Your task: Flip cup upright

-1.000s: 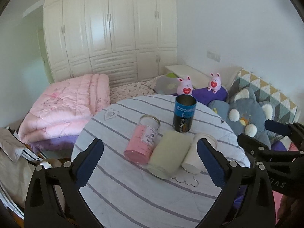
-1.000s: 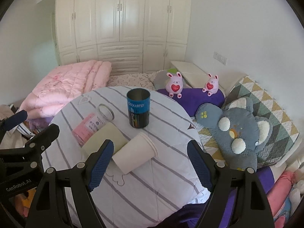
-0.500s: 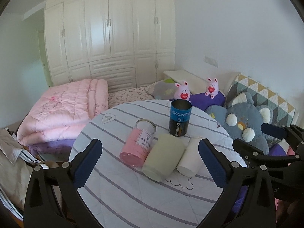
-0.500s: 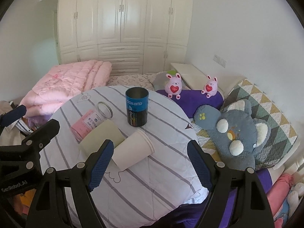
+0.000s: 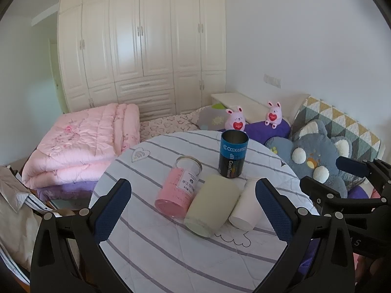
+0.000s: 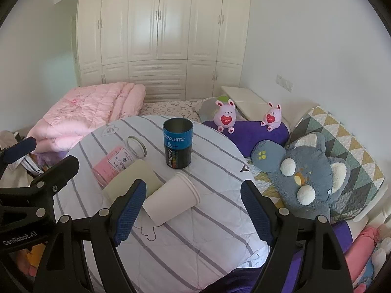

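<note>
Three cups lie on their sides, side by side, on a round table with a striped cloth: a pink cup, a pale green cup and a white paper cup. The right wrist view shows them too: pink, green, white. A blue-black tin stands upright behind them. My left gripper is open and empty, above the table before the cups. My right gripper is open and empty, near the white cup.
A folded pink quilt lies on the bed at the left. A grey plush cushion, two pink plush bunnies and a patterned pillow lie to the right. White wardrobes stand behind.
Both grippers have drawn back and up a little from the table; the cups look smaller and farther. No cup has moved. Both grippers stay open.
</note>
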`<state>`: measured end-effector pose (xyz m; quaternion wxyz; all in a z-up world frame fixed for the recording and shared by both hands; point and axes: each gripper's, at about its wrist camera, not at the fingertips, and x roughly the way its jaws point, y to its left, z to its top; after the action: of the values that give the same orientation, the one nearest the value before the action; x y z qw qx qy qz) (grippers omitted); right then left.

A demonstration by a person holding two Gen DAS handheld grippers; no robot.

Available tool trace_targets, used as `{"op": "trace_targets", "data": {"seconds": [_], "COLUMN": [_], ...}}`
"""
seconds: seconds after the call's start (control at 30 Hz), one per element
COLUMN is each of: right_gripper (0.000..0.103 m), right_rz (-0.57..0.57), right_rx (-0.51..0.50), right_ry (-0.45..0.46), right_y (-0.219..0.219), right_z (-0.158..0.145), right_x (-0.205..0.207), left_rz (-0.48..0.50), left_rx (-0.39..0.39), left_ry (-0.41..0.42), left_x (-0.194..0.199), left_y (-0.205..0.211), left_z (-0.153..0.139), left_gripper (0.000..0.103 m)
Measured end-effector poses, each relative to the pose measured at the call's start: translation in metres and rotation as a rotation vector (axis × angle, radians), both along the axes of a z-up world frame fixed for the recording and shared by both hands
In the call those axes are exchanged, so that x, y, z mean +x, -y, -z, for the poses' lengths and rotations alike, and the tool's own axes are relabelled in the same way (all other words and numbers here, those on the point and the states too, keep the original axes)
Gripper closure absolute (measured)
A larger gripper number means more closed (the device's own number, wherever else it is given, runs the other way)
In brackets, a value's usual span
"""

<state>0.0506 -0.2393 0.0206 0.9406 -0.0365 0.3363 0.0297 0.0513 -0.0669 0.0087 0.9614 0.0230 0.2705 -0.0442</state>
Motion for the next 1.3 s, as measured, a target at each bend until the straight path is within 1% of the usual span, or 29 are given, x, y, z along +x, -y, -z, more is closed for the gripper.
{"op": "trace_targets", "data": {"seconds": [0.77, 1.13, 1.3], "right_gripper": [0.022, 0.022, 0.022], "right_rz": [0.000, -0.001, -0.001], "right_rx": [0.001, 0.003, 0.004], "right_ry": [-0.011, -0.014, -0.015], "right_y": [-0.0044, -0.0054, -0.0052], "right_z": [0.0049, 0.0078, 0.0085], "right_x": [0.0052, 0.0066, 0.0070], "left_rz": [-0.003, -0.012, -0.003], "left_rx": [0.003, 0.017, 0.029], "left_ry": [0.008, 0.033, 0.067], "left_x": [0.0021, 0.0024, -0.0014], "left_y": [0.0005, 0.0021, 0.0045], "left_z": [0.0012, 0.0030, 0.0026], "left_gripper": [0.000, 0.000, 0.000]}}
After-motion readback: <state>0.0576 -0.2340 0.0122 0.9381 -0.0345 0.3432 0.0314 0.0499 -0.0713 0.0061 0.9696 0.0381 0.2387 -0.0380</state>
